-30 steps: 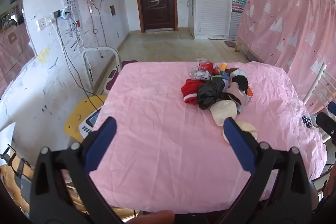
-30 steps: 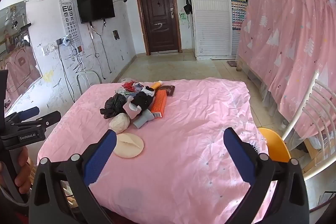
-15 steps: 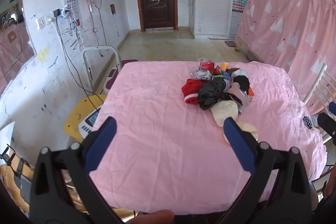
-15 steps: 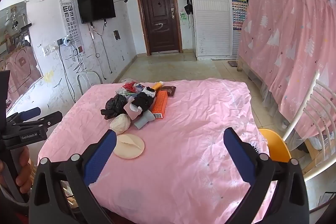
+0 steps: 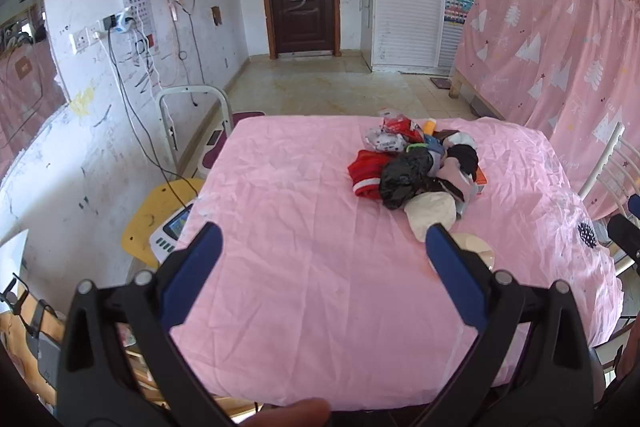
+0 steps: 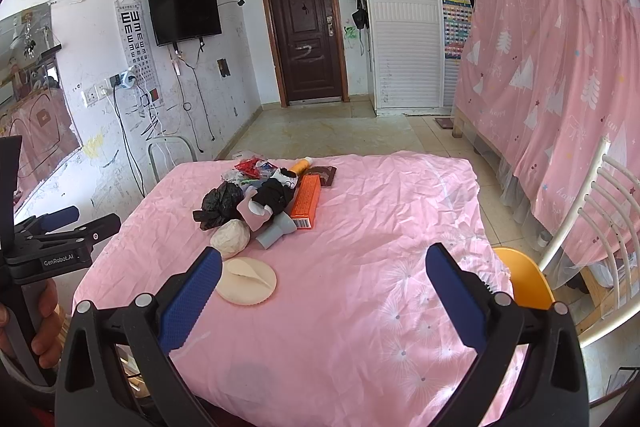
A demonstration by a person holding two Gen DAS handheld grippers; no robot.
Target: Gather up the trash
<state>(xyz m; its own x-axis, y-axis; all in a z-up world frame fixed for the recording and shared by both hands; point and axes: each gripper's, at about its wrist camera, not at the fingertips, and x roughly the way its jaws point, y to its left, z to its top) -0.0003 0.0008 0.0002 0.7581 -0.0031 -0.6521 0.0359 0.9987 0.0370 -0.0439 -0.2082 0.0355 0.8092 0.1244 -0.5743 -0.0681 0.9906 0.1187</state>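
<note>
A heap of trash lies on the pink-covered table (image 5: 304, 227): a black plastic bag (image 5: 404, 177), a red wrapper (image 5: 364, 173), a white crumpled ball (image 5: 432, 213), an orange box (image 6: 307, 201), a grey tube (image 6: 276, 233) and a flat beige disc (image 6: 246, 281). My left gripper (image 5: 322, 247) is open and empty, held above the table's near edge, well short of the heap. My right gripper (image 6: 322, 269) is open and empty over the near part of the table (image 6: 360, 307), the disc just beyond its left finger. The left gripper also shows in the right wrist view (image 6: 76, 223).
A yellow stool with a small device (image 5: 168, 223) stands left of the table. A white chair (image 6: 592, 227) and a yellow seat (image 6: 524, 279) stand at the right. Pink curtains (image 6: 560, 87) hang at the right, and cables run down the left wall.
Both grippers have held almost still; the views shift only slightly. Nothing was taken hold of or moved.
</note>
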